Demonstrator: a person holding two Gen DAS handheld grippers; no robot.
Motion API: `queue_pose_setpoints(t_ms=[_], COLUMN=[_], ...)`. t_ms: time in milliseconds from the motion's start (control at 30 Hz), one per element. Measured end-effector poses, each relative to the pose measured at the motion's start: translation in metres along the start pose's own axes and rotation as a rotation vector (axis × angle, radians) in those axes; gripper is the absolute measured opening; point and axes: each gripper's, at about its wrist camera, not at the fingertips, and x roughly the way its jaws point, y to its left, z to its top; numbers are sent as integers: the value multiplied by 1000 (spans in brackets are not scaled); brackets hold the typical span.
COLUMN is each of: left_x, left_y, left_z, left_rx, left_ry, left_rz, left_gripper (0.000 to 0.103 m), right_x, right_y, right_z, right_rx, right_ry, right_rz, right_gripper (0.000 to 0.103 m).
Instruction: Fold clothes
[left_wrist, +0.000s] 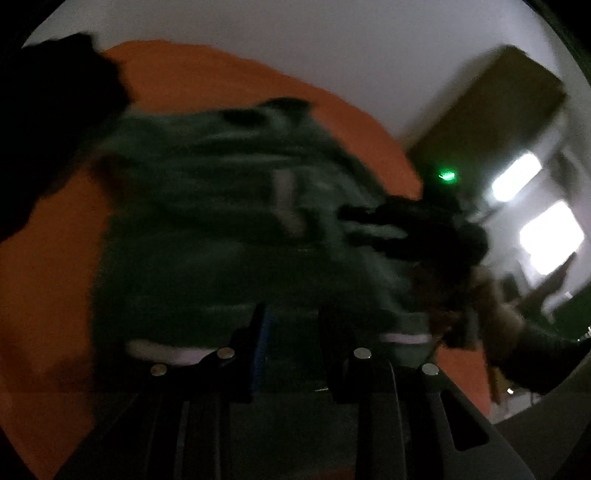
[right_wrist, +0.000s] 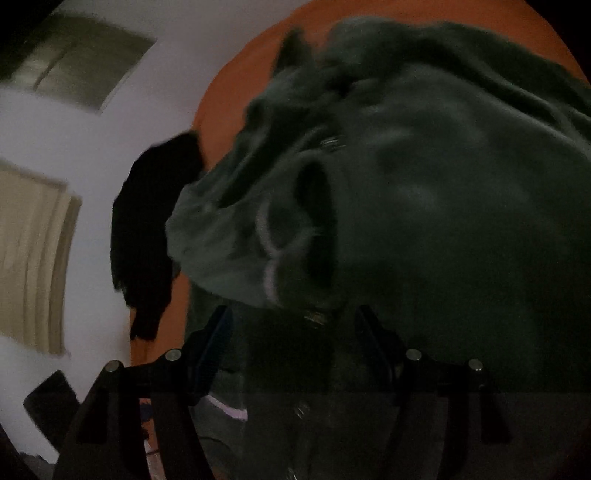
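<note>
A dark green hooded garment (left_wrist: 221, 221) lies bunched on an orange surface (left_wrist: 55, 277); the left wrist view is blurred. Its white-striped hem (left_wrist: 406, 338) runs level with my left gripper (left_wrist: 293, 332), whose jaws stand narrow with green cloth filling the gap. Over the garment's right side sits my right gripper (left_wrist: 417, 229), a hand (left_wrist: 495, 302) behind it. In the right wrist view the green garment (right_wrist: 443, 203) shows its neck opening and a pale drawstring (right_wrist: 264, 232). My right gripper (right_wrist: 293, 332) is open wide just above the cloth, gripping nothing.
A black garment (right_wrist: 147, 240) lies at the orange surface's (right_wrist: 229, 85) edge, also seen as the black garment (left_wrist: 48, 129) at far left. White floor surrounds it. A brown door (left_wrist: 498, 110), bright windows (left_wrist: 546, 236) and a dark flat object (right_wrist: 51, 402) lie beyond.
</note>
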Motion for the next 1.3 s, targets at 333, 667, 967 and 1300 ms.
queue_pose_setpoints(t_ms=[333,667,967,1300], left_x=[0,3,13,8], left_y=[99,100,103,106], left_z=[11,28,42,38], left_rx=[-345,-310,-381,-382], left_ry=[-48,-4,23,21], left_rz=[39,-41,-86,-79], left_gripper=[28,28,28,28], right_x=[4,-69,-41,-31], right_y=[38,6,-28,15], right_z=[29,-73,-59,-98], right_rx=[-198,-389,-103,-312], right_ry=[-134,5,-3,-76], right_rz=[-144,-98,-35,-101], right_gripper=[2,19,54,4])
